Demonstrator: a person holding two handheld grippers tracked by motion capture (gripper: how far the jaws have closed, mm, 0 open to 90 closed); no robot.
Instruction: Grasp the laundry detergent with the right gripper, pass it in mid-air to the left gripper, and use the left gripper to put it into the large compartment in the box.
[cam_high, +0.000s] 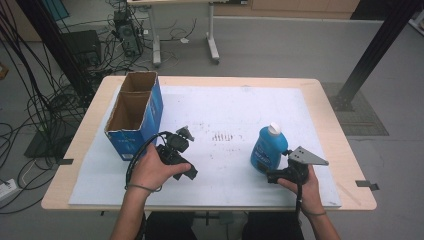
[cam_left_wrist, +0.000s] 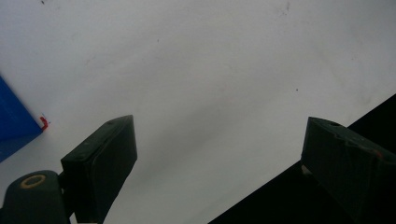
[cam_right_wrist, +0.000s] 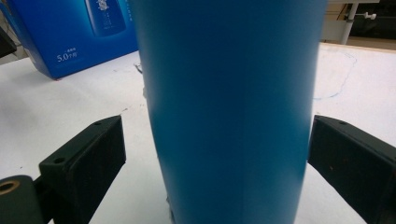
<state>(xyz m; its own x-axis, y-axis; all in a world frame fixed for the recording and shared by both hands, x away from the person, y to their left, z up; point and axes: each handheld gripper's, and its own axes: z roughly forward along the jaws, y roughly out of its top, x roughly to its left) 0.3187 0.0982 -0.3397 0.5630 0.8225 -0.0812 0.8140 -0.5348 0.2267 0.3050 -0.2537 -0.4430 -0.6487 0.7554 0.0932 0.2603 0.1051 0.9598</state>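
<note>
High view: a wooden worktop (cam_high: 327, 107) carries a white sheet (cam_high: 235, 112) that covers most of it; an open-topped blue carton (cam_high: 137, 117) with two compartments stands at the left, and a blue bottle (cam_high: 268, 148) with a white cap stands upright at the right front. The right gripper (cam_high: 281, 169), held in the person's right hand (cam_high: 306, 186), sits just beside the bottle on its near side; its grey three-cornered plate hides part of the gripper body, and contact with the bottle cannot be judged here. The left gripper (cam_high: 184, 150) lies low over the sheet near the carton's front corner, held by the left hand (cam_high: 152, 170), which covers its rear part. Left gripper view: the left gripper (cam_left_wrist: 219, 149) has its jaws spread wide over bare white sheet with nothing between them; a corner of the blue carton (cam_left_wrist: 14, 121) is cut off at the left edge, and a dark area at lower right cannot be identified. Right gripper view: the blue bottle (cam_right_wrist: 231, 107) stands between the spread jaws of the right gripper (cam_right_wrist: 217, 154), its top and base cut off; a gap shows at the left jaw, while the right jaw lies close to the bottle's side and whether it touches is unclear, so the bottle is not clamped. The blue carton (cam_right_wrist: 70, 32) is partly seen behind.
</note>
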